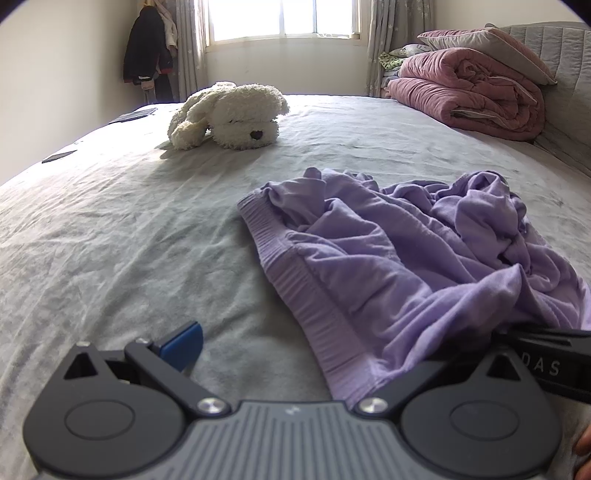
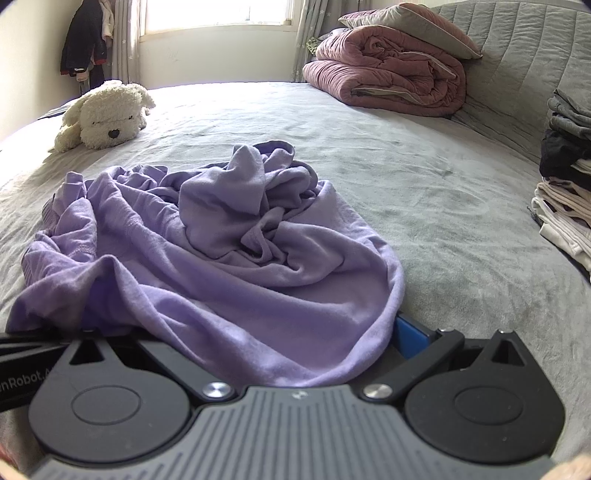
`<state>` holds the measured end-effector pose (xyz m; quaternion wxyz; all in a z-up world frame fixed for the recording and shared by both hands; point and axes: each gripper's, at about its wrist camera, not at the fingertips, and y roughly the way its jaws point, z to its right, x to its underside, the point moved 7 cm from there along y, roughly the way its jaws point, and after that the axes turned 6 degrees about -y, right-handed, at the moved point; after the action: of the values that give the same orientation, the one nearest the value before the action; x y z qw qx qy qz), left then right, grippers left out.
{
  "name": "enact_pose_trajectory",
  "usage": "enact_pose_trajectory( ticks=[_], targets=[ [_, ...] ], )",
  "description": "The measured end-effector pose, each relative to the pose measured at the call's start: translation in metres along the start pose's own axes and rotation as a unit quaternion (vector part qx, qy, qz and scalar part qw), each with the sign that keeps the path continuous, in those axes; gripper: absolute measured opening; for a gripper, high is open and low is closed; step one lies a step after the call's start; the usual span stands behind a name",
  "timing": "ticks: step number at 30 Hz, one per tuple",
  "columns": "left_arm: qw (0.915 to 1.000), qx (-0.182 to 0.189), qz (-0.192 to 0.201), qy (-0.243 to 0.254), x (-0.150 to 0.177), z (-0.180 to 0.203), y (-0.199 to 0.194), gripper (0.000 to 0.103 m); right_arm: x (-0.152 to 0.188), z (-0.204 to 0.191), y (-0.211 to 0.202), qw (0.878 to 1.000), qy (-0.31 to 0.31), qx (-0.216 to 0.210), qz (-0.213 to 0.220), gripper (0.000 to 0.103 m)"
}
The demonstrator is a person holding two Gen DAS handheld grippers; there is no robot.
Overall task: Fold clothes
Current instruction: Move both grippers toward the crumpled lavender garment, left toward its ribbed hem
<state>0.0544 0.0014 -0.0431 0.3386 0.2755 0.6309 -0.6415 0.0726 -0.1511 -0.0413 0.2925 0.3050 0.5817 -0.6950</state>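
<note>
One crumpled purple garment (image 1: 406, 266) lies on the bed (image 1: 129, 229), ribbed hem running away from the cameras. Left claw (image 1: 332, 354) and right claw (image 2: 258, 354) both spread, cloth draped between their fingers.

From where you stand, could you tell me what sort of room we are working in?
Most likely a bedroom in a home. A wide bed with a grey sheet fills the view, a rolled pink quilt lies by the padded headboard, and a plush dog sits near the curtained window.
</note>
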Motion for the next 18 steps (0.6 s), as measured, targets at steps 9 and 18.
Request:
enact_pose_trajectory(
  ticks=[9, 18],
  targets=[
    [0.9995, 0.007, -0.032, -0.003, -0.004, -0.001, -0.002, 0.103, -0.007, -0.002, 0.003, 0.998, -0.064, -0.022, 0.003, 0.103],
    [0.9982, 0.007, -0.056, -0.021, -0.008, -0.008, -0.008, 0.103, -0.016, -0.005, -0.012, 0.994, -0.097, -0.051, -0.006, 0.103]
  ],
)
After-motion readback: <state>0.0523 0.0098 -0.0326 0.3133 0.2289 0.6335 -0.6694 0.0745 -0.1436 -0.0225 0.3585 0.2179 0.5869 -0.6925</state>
